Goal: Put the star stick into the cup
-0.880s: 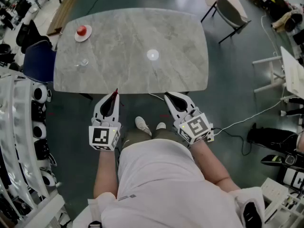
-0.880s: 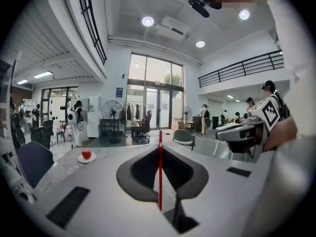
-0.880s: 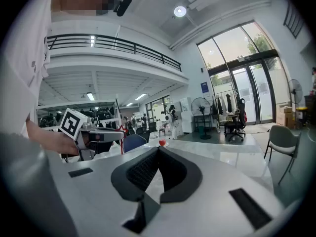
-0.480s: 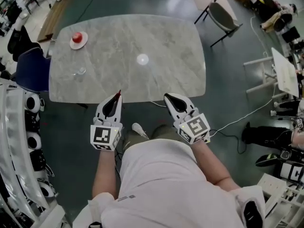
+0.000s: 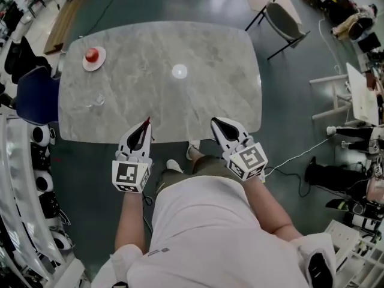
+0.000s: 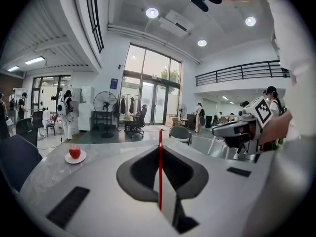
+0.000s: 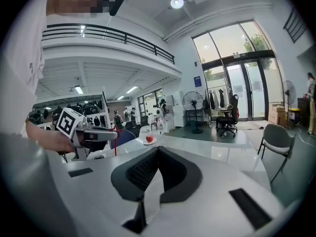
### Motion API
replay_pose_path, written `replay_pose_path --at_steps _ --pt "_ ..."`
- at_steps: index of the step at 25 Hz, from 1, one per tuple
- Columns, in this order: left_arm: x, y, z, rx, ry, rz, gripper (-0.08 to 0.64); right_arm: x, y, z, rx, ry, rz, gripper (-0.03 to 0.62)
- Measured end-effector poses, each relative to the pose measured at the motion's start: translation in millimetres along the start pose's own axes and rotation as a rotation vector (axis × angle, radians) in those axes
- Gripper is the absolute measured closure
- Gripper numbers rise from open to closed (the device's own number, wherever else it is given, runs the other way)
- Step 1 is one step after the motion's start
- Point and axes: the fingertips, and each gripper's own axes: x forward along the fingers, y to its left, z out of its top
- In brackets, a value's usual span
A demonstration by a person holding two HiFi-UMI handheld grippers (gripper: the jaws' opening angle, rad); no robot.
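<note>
Both claws have advanced over the grey marble surface (image 5: 198,47). Left claw (image 5: 144,128) clamps the thin red star stick (image 6: 160,167); right claw (image 5: 215,123) is closed, empty. Keep stick vertical toward the small clear cup (image 5: 97,100).

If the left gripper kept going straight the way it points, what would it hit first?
Probably nothing near: the left gripper, shut on the red stick, points across the table above its top, and that stretch looks bare. The plate sits far off left. Height is uncertain.
</note>
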Motion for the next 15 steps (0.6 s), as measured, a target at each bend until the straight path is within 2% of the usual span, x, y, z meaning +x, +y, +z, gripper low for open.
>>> replay_pose_path --at_steps 10,15 --pt "87 13 39 -0.027 0.035 0.124 0.543 47 -92 24 0.007 0.010 0.136 0.581" --pt "113 24 50 -0.037 0.038 0.196 0.543 67 -114 28 0.019 0.015 0.206 0.581"
